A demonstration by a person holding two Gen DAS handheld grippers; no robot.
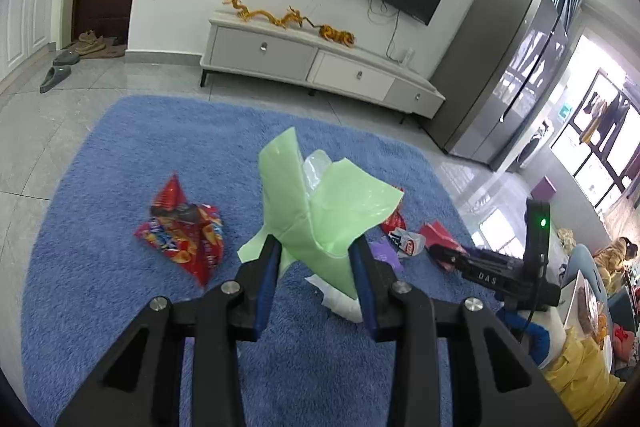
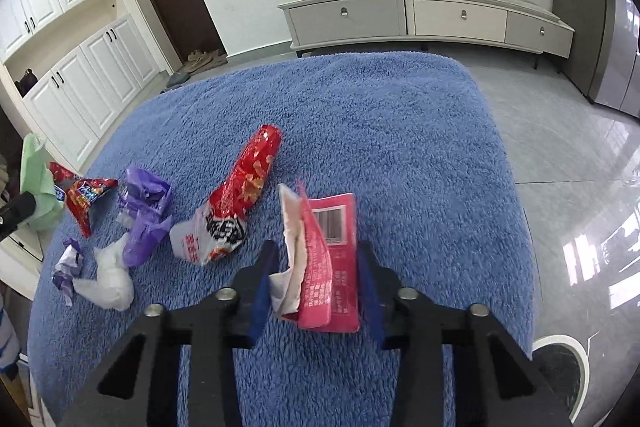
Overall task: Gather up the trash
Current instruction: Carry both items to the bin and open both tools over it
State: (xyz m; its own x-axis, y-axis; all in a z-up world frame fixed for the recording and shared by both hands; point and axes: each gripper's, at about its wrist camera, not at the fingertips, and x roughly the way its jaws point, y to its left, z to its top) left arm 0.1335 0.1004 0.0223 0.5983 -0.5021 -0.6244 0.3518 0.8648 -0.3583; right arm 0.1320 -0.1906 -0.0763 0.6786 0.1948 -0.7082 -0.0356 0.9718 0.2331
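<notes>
My left gripper [image 1: 316, 247] is shut on a pale green plastic bag [image 1: 332, 199], which stands up crumpled above the blue rug [image 1: 100, 267]. In the right wrist view, my right gripper [image 2: 316, 267] is shut on a pink wrapper [image 2: 332, 267] with a barcode, held upright between the blue pads. Loose trash lies on the rug to its left: a red-and-white snack bag [image 2: 236, 211], a purple wrapper [image 2: 146, 215], white crumpled paper [image 2: 108, 283] and a small red packet [image 2: 82, 199]. A red snack bag [image 1: 184, 231] lies left of the green bag.
A white TV cabinet [image 2: 432, 19] stands beyond the rug's far edge, with a grey fridge [image 1: 504, 83] to its right. Glossy tile floor [image 2: 580, 147] surrounds the rug. A round white-rimmed object [image 2: 560, 359] sits at the near right. A person [image 1: 620, 251] sits far right.
</notes>
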